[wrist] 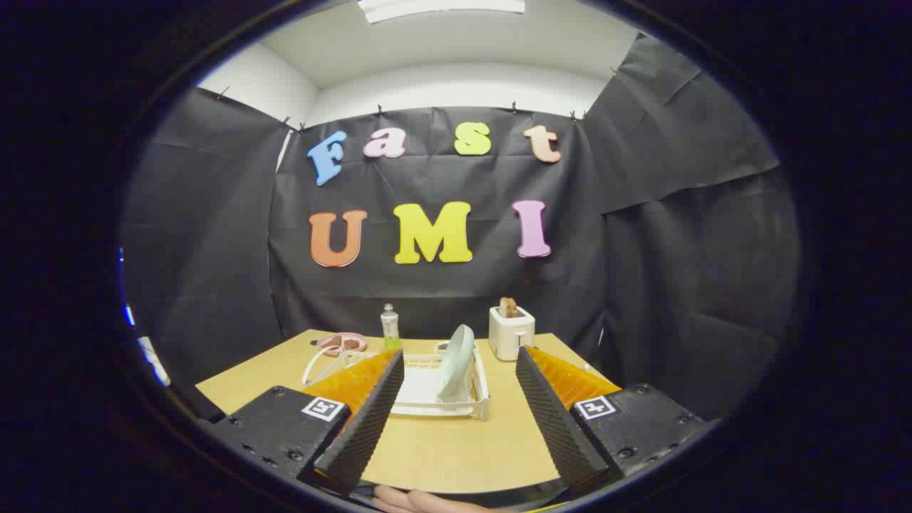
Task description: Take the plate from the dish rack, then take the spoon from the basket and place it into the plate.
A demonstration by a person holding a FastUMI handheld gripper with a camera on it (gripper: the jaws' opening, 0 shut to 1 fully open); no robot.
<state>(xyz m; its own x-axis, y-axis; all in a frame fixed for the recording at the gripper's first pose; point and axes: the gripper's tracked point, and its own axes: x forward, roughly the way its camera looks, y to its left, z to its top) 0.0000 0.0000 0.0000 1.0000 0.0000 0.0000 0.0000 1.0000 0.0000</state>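
— Gripper view first: what are the fingers [456, 406] doing?

— Spread wide apart, holding nothing. Both ribbed black fingers hover above the tan counter [442, 449], with bare counter showing in the gap between them.

— And the plate?

— The pale green plate [456, 360] stands on edge in the white dish rack [434, 392], just ahead of the fingers and roughly in line with the gap, a little nearer the right finger. No contact with either finger.

— Where's the basket with the spoon?

— A white wire basket [329, 362] sits beyond the left finger, beside the rack, partly hidden behind that finger. I cannot make out a spoon in it from here.

— Anything farther out?

— Beyond the rack, a clear bottle with green liquid [389, 326] stands upright. Left of it, a pink dish [342, 343] lies flat with something dark on it. Beyond the right finger, a white toaster [511, 332] stands with a slice of toast [508, 307] sticking up from its slot. All are well apart from the fingers.

— And close in?

— Behind the fingers, low down, a person's fingertips [420, 499] show at the counter's near edge.
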